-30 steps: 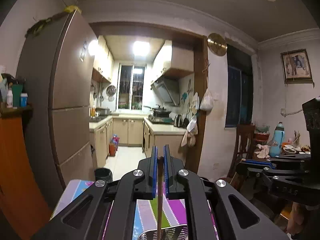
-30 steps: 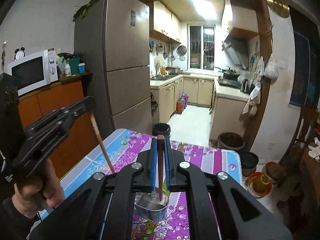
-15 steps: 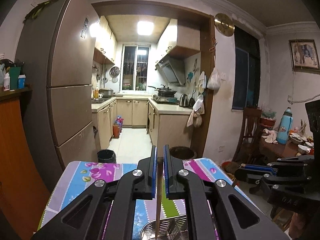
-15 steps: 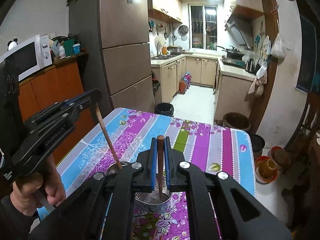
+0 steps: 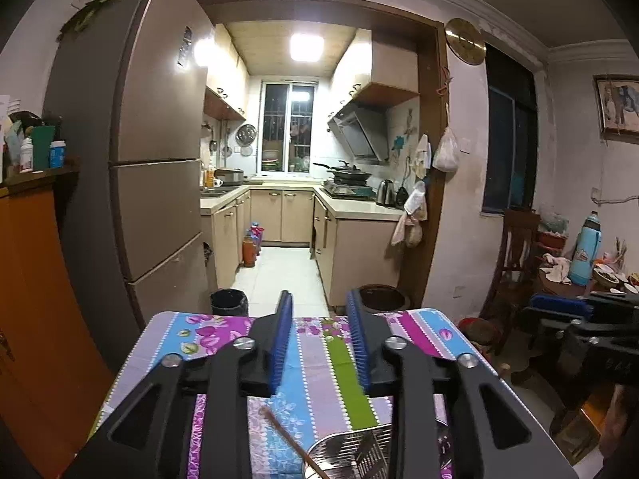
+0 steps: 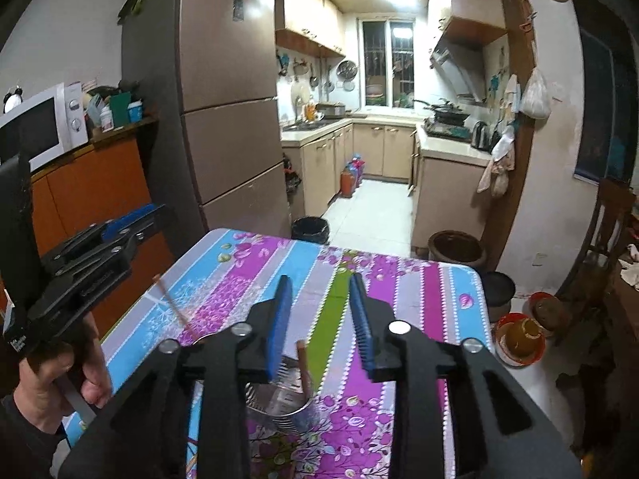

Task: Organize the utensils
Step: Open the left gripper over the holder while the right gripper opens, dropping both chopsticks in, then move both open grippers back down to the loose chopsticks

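Right wrist view: right gripper (image 6: 321, 319) jaws, just opened, grip nothing; 2 brown wooden chopsticks (image 6: 305, 367) stand in the perforated steel holder (image 6: 279, 403), lower centre. Left gripper (image 5: 319, 339) likewise parted, empty.

Left gripper (image 5: 319, 335): jaws have just been opening, nothing between the blue pads.
Chopstick (image 5: 293, 445): free, leaning, its lower end in the holder.
Holder (image 5: 351, 453): metal, on the table.
Table (image 5: 191, 331): striped floral cloth.
Right gripper (image 5: 559, 305): at the right edge, state unclear.
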A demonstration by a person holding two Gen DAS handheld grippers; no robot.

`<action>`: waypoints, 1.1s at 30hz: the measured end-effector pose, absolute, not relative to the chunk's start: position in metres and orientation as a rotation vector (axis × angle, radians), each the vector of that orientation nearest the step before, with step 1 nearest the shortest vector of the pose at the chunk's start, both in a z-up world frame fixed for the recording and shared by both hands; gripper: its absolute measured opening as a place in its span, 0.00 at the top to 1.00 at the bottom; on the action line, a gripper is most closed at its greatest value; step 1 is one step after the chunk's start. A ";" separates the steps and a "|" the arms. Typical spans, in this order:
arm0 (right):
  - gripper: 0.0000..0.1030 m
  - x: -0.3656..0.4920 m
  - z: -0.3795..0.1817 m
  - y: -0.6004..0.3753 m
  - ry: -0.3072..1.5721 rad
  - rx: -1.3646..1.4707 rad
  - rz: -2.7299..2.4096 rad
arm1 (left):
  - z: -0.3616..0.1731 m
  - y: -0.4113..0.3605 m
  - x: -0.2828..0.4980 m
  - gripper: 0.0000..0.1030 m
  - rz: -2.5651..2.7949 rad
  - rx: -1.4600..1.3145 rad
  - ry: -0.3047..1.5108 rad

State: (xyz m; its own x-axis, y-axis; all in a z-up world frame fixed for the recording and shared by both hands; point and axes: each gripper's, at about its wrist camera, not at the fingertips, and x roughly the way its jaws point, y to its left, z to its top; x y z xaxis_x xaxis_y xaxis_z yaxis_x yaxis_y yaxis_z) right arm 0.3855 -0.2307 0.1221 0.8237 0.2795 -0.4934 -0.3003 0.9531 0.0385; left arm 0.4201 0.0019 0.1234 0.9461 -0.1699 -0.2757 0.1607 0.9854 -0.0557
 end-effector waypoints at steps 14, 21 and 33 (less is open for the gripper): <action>0.59 0.347 0.128 -0.263 0.460 -0.011 0.274 | 0.136 0.029 0.380 0.42 -0.111 -0.030 0.245; 0.49 0.301 0.123 -0.281 0.426 0.026 0.295 | 0.138 0.043 0.338 0.37 -0.109 -0.024 0.219; 0.40 0.190 0.066 -0.312 0.385 0.127 0.352 | 0.124 0.066 0.209 0.23 -0.136 0.008 0.119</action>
State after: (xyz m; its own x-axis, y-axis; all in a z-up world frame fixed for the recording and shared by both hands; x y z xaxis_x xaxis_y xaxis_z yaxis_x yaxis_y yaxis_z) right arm 0.1899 -0.3123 0.0656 0.8671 0.3595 -0.3449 -0.3117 0.9315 0.1874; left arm 0.2094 0.0664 0.1242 0.9837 -0.1352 -0.1187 0.1361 0.9907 -0.0003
